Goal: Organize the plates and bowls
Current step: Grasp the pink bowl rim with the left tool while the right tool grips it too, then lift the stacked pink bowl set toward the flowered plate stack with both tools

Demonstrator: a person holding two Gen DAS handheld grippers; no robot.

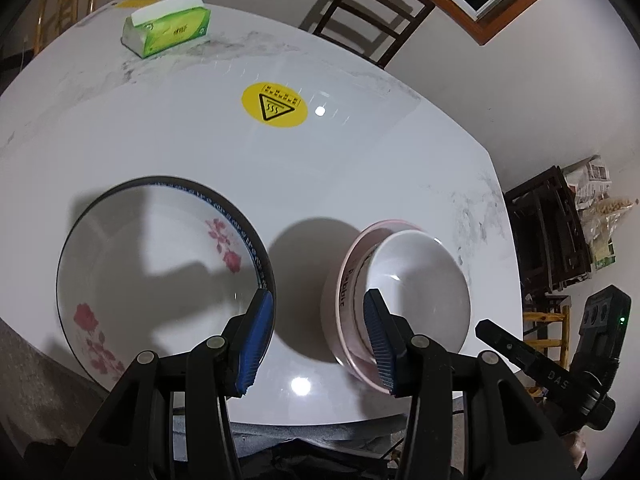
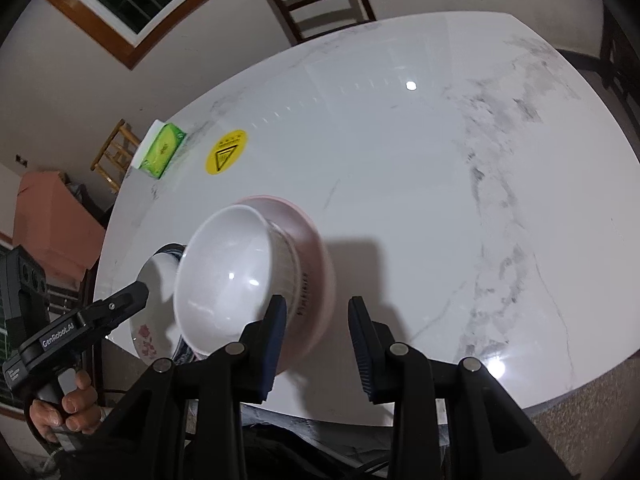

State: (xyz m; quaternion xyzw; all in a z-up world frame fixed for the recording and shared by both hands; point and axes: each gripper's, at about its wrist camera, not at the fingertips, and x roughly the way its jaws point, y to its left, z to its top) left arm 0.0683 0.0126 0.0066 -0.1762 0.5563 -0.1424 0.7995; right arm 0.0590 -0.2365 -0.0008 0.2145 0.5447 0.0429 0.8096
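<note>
A wide white plate (image 1: 160, 280) with pink flowers and a dark blue rim lies on the marble table at the left. To its right a white bowl (image 1: 416, 276) sits nested, tilted, inside a pink bowl (image 1: 344, 292). My left gripper (image 1: 319, 298) hovers open over the bare strip between plate and bowls, with nothing between its blue pads. In the right wrist view the white bowl (image 2: 224, 264) and pink bowl (image 2: 312, 248) lie just ahead. My right gripper (image 2: 318, 302) is open. Its left pad overlaps the pink bowl's side and its right pad stands apart over the table.
A green tissue box (image 1: 168, 28) and a round yellow warning sticker (image 1: 274, 104) are farther back on the table (image 2: 400, 160). A dark wooden chair (image 1: 372, 12) stands behind the far edge. A person's hand (image 2: 72, 404) holds the left gripper's handle near the table's front edge.
</note>
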